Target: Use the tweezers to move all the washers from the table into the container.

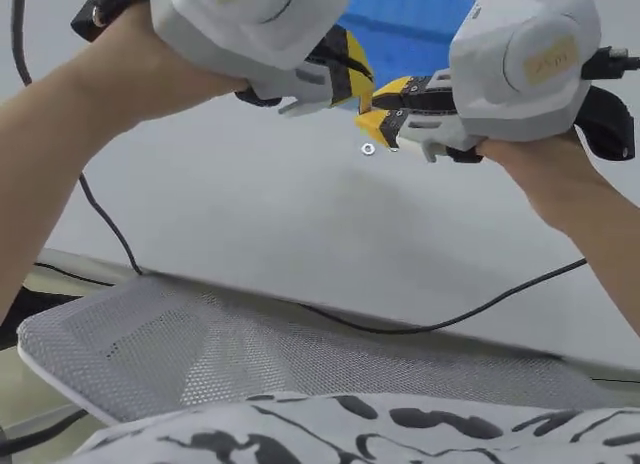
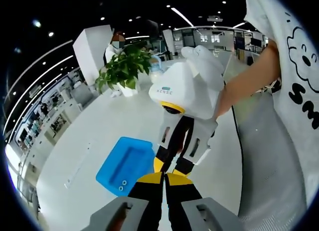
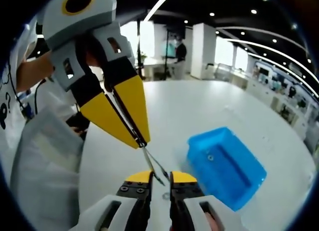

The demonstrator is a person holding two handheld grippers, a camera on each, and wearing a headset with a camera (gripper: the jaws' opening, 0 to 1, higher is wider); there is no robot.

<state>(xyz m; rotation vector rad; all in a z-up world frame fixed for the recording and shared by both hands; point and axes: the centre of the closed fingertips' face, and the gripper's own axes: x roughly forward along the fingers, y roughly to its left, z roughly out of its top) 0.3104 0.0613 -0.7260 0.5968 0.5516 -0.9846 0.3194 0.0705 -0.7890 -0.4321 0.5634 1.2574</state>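
Cable: black, running across the left of the white table and off its near edge.
Left gripper: upper left in the head view, held over the table and pointing right. Its yellow-tipped jaws are closed on the tweezers. In its own view the two tips sit together. In the right gripper view it comes in from the upper left, tilted down.
Tweezers: thin metal, coming out of the left gripper's pinched tips and slanting down. The two points end in the gap between the right gripper's jaws, just above the table.
Loose washer: small metal ring lying flat on the table below where the grippers meet. In the right gripper view it sits just beside the tweezers' points.
Container: blue open tray on the table beyond the grippers.
Washers in container: two close together near one end in the left gripper view. One can be made out in the right gripper view.
Right gripper: right of centre in the head view, pointing left, nose to nose with the left gripper. Its own view shows a narrow gap between the jaws on either side of the tweezers' points. I cannot tell whether they press on the tweezers.
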